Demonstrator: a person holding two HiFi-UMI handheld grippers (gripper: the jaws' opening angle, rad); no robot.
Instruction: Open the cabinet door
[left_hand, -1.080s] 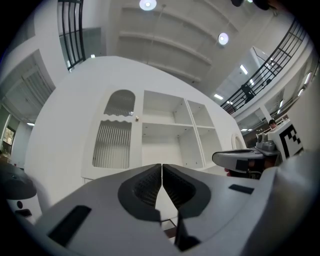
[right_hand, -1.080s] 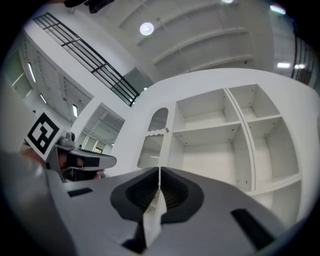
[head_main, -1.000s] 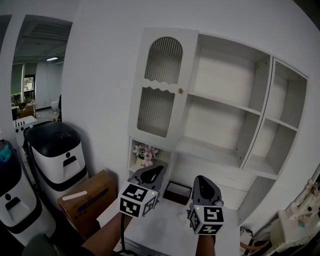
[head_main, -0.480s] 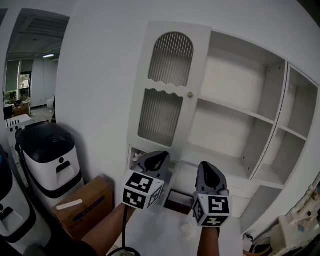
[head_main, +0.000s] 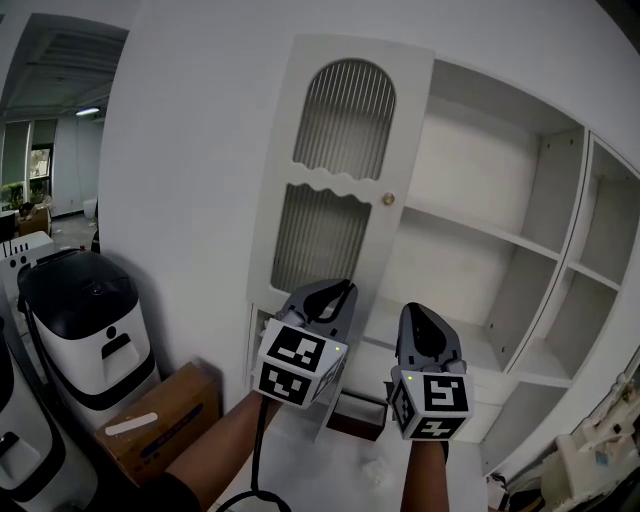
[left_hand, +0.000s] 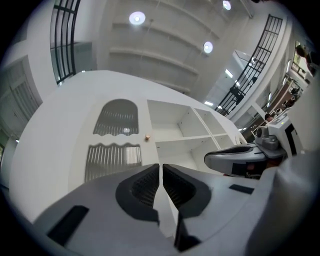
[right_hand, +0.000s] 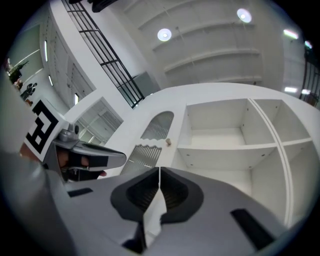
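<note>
clear air to the knob (head_main: 388, 199) — door (head_main: 335, 172) (shut) bars entry.

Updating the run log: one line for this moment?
left gripper: shut, empty | right gripper: shut, empty | cabinet door: closed | knob: untouched

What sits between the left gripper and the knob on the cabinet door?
Nothing separate: in the head view only the white frame and ribbed lower pane of the cabinet door show between the left gripper and the knob.

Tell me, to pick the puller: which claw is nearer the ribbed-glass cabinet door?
Left. The left claw is in front of the cabinet door, low down; the right claw sits further right, below open shelves.
</note>
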